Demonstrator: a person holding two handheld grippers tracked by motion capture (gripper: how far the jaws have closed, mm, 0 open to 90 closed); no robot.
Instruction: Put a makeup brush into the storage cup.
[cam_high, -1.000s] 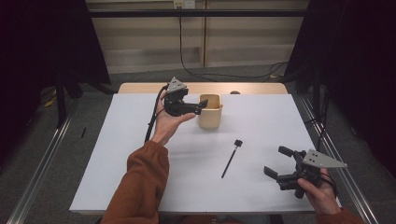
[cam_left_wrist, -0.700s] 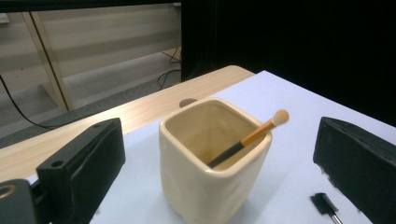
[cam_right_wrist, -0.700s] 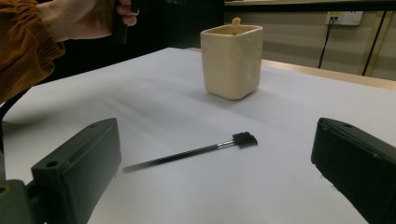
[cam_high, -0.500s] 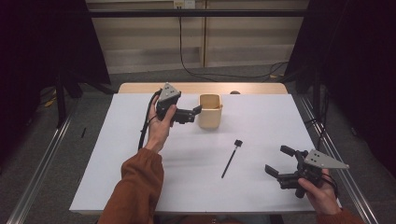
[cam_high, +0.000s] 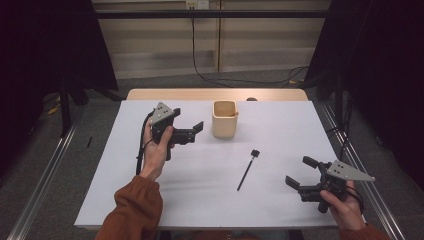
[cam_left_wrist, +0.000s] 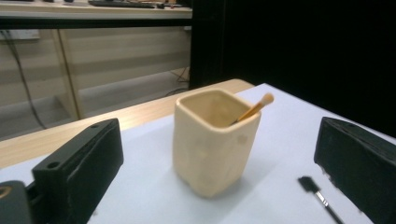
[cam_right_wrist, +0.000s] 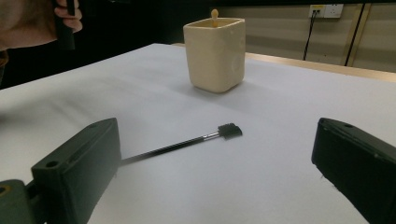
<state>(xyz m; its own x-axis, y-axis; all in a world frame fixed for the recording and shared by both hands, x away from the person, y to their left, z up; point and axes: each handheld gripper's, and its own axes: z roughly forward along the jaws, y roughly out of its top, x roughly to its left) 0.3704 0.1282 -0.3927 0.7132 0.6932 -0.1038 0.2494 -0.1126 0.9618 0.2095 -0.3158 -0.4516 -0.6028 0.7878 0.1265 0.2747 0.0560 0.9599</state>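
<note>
Holding left claw (cam_high: 192, 131) spread, empty, just beside cup (cam_high: 224, 119) with stick (cam_left_wrist: 254, 109) inside. Aiming right claw (cam_high: 300, 172), spread, at black brush (cam_high: 248, 169) lying on tabletop (cam_high: 200, 195). Next, I judge: closing on brush handle.

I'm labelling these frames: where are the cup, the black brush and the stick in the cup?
beige cup (cam_high: 224, 122), high view, front wall.
black brush (cam_right_wrist: 177, 146), right gripper view, mid-handle.
wooden stick (cam_left_wrist: 256, 108), left gripper view, shaft above the rim.

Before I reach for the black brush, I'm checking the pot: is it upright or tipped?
Upright. The beige pot stands on its base, mouth up, a wooden stick leaning inside.
</note>
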